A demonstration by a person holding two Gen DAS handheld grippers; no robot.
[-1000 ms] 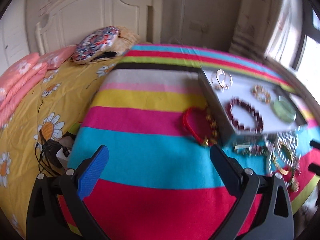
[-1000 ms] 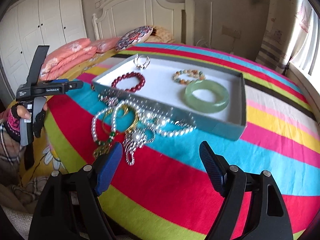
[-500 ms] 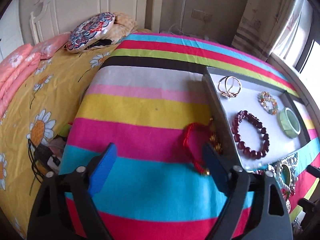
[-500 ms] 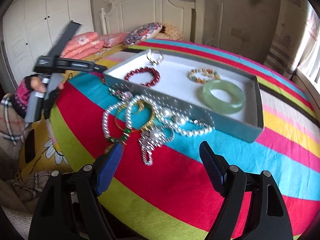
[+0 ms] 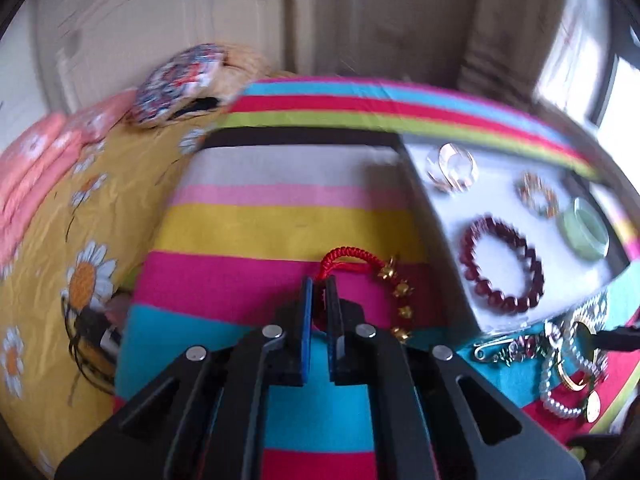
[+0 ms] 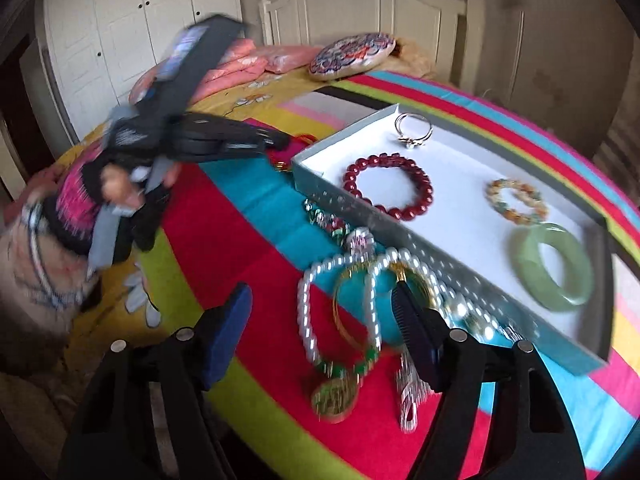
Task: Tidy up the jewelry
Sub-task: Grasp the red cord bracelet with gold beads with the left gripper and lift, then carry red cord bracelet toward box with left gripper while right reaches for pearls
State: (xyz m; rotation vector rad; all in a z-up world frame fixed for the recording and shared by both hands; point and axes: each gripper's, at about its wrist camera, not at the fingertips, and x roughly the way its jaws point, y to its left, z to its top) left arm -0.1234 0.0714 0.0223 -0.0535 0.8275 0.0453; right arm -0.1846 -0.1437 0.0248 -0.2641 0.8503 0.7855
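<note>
The left hand-held gripper (image 5: 319, 286) has clamped onto the red braided cord bracelet (image 5: 352, 258) left of the grey tray (image 5: 434, 216); the right hand-held gripper (image 6: 322, 314), jaws just narrowing, gapes empty over the pearl strands (image 6: 308, 316).

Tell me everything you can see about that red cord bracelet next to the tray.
The red cord bracelet is a braided red loop, fabric by the look of it, with small gold beads strung along one side. It lies on the pink and blue stripes of the striped blanket, just outside the tray's left wall. The left gripper has just closed on the cord, which bunches up between its pads.
</note>
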